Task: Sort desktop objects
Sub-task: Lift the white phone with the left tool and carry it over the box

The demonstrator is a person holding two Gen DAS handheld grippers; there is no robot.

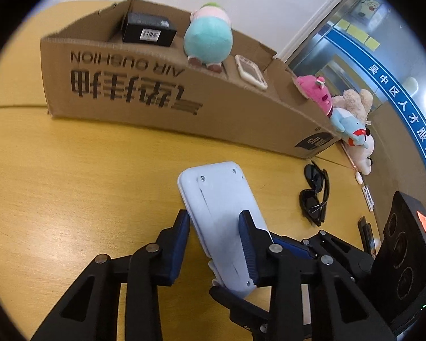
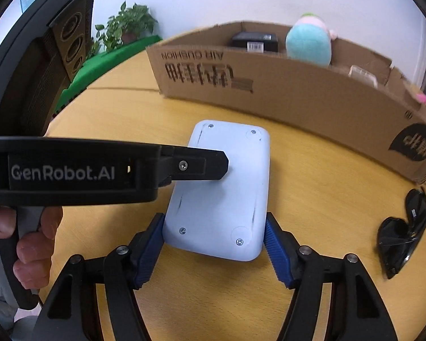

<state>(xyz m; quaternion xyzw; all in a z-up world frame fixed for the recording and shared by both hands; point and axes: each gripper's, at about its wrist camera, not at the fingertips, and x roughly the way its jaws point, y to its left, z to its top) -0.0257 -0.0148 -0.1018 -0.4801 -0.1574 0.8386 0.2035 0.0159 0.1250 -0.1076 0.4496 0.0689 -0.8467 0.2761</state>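
Note:
A pale blue flat device (image 1: 213, 196) lies back side up, its screws showing, on the yellow table (image 1: 71, 184). My left gripper (image 1: 214, 217) clamps it from the side, one finger on the back face and the other at its edge. From the right wrist that top finger (image 2: 213, 166) rests on the device (image 2: 224, 199). My right gripper (image 2: 214, 224) grips the device's near end, a blue pad against each long side. A person's hand (image 2: 34, 241) holds the left gripper's handle.
An open cardboard box (image 1: 184, 108) stands behind, holding a teal plush (image 1: 207, 39), a black carton (image 1: 149, 29) and a white gadget (image 1: 251, 71). Black sunglasses (image 2: 403, 233) lie to the right. More plush toys (image 1: 349, 122) pile past the box's right end.

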